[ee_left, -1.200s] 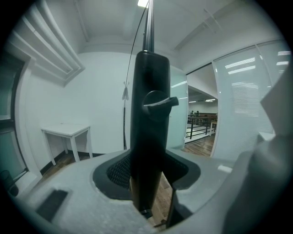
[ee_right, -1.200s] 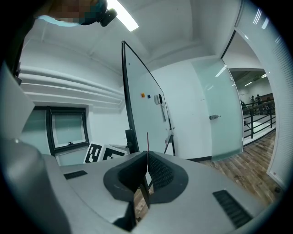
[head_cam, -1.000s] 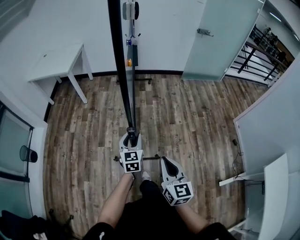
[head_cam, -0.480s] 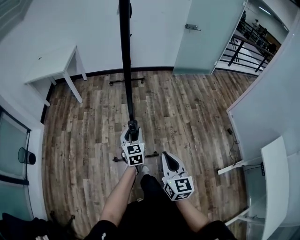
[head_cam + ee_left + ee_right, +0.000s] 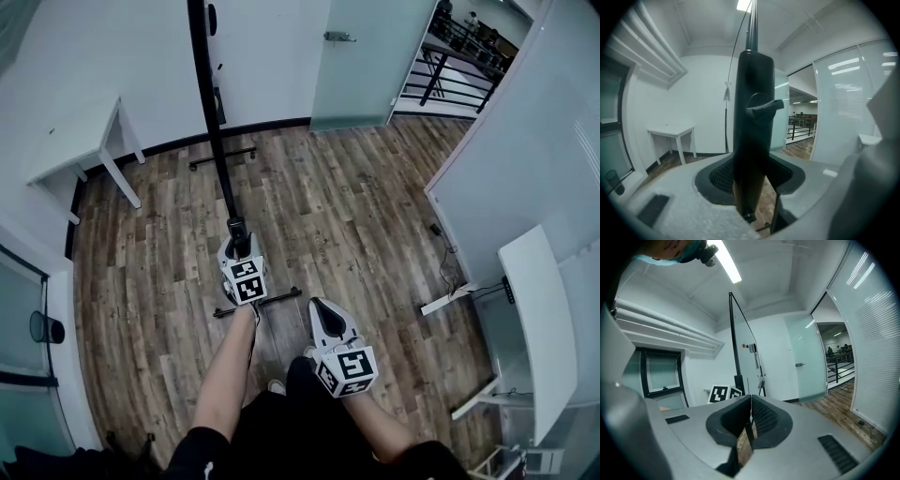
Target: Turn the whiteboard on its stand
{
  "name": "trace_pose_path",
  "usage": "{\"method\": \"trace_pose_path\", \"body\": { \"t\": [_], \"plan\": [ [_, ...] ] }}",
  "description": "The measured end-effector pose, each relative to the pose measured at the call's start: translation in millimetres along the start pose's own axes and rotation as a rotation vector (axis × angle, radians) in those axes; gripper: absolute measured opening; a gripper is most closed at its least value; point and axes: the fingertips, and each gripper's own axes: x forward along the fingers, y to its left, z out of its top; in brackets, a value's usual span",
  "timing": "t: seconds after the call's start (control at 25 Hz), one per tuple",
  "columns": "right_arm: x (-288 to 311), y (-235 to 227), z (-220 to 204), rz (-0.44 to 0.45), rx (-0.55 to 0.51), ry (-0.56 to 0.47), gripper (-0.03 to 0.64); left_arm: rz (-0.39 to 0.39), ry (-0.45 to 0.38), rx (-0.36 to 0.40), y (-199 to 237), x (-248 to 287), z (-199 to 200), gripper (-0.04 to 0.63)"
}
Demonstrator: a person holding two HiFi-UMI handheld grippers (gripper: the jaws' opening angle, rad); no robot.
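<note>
Swinging leftward across the head view, the whiteboard (image 5: 211,112) now shows its dark edge leaning toward the upper left, where a second ago it ran nearly straight up. The glass door (image 5: 361,56) beyond the whiteboard's far end has slid left with it. The left claw (image 5: 237,246) has travelled along with the whiteboard's near edge. I read this as the turn being under way, with the person walking the near edge round while the stand follows. How much of the turn is left cannot be judged from here.

The left claw stays clamped on the whiteboard's near upright edge. Its own view shows the black frame post (image 5: 752,136) filling the gap between the pads. The right claw (image 5: 319,311) sits just right of the whiteboard's near end, apart from it. Its pads are pressed together with nothing between them, so it takes no part in the turn at present.

Counted:
- One whiteboard, seen edge-on.
- Two claws.
- Two foot bars of the stand on the wooden floor (image 5: 356,216): one under the whiteboard's far end (image 5: 222,157), one under its near end (image 5: 255,302).
- One door.
- One small white surface (image 5: 75,150), left of the whiteboard.
- One long white surface (image 5: 539,319), well to the whiteboard's right.
- One dark bin (image 5: 42,328), far to the whiteboard's left by the glass wall.
</note>
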Motion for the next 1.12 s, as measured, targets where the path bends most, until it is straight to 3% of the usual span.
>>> {"method": "trace_pose_path", "body": {
  "t": [0.32,1.12],
  "plan": [
    [-32,-8,-15,0.022,0.007,0.044,0.014,-0.001,-0.045,0.014,-13,-17,-3,0.192],
    [-105,-33,-48,0.094,0.027,0.084,0.014,0.009,-0.03,0.008,-57,-84,-27,0.19]
  ]
}}
